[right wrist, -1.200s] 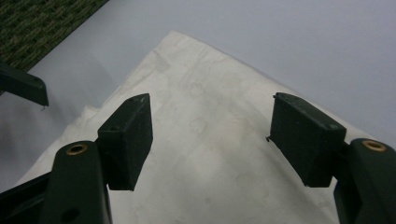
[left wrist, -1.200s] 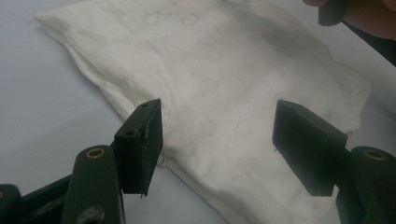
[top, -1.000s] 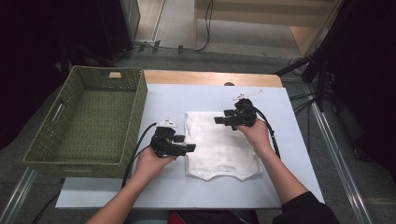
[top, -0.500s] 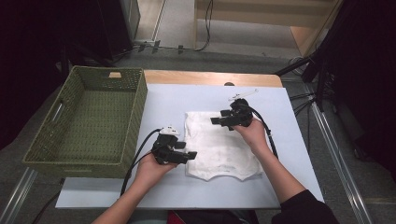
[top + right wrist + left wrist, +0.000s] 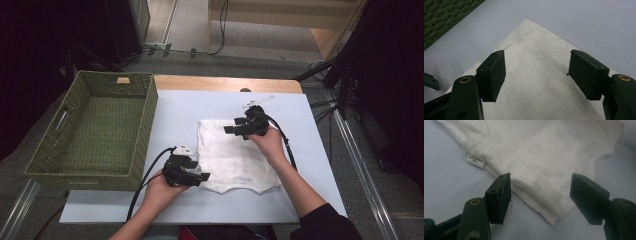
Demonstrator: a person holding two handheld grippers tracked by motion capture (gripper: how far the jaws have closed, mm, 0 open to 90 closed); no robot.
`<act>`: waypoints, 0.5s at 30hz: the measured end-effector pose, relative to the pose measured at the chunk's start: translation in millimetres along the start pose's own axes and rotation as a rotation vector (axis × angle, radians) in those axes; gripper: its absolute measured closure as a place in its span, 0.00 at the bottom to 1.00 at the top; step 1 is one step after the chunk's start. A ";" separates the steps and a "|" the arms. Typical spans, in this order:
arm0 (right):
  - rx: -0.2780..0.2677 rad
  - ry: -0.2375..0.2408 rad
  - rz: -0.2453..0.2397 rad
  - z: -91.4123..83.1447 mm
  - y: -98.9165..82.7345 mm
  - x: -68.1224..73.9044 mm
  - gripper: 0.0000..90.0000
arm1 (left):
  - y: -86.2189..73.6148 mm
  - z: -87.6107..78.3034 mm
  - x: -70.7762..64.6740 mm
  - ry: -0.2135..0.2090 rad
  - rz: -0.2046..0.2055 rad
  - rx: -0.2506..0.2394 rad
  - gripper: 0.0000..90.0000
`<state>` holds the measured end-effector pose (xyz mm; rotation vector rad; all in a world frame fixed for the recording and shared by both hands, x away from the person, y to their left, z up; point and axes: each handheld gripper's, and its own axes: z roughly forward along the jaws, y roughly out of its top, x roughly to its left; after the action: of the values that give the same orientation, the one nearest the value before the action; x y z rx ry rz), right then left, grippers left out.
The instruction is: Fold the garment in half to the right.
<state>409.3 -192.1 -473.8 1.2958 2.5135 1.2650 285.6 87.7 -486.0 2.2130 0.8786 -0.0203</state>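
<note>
Jaws of your left gripper [image 5: 540, 200] stand spread, a corner of the white garment [image 5: 544, 157] lying between them with neither pad pressing it. Your right gripper [image 5: 536, 75] is likewise spread, hovering over the garment's far corner. Seen from above, your left gripper [image 5: 202, 176] sits at the near-left edge of the cloth on the table [image 5: 175, 115], beside the green basket [image 5: 95, 130].

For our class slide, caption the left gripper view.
Open left gripper poised at the corner of a folded white garment on a pale table.
</note>
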 end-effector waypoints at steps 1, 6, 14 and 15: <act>-0.001 0.001 -0.007 0.3 0.1 0.0 0.31 | -0.9 0.8 -1.2 -0.001 -0.001 0.001 0.38; 0.005 0.002 -0.012 1.9 0.3 1.0 0.31 | -5.3 4.2 -4.0 0.012 0.009 0.025 0.38; 0.011 -0.015 -0.043 8.6 0.3 5.7 0.31 | -12.4 11.8 -12.9 0.062 0.049 0.037 0.43; 0.012 -0.012 -0.046 9.6 0.5 6.5 0.31 | -13.0 12.4 -14.7 0.078 0.067 0.036 0.44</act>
<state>409.0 -181.3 -477.9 1.2371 2.5313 1.2316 269.5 77.5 -499.2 2.2891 0.8524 0.0830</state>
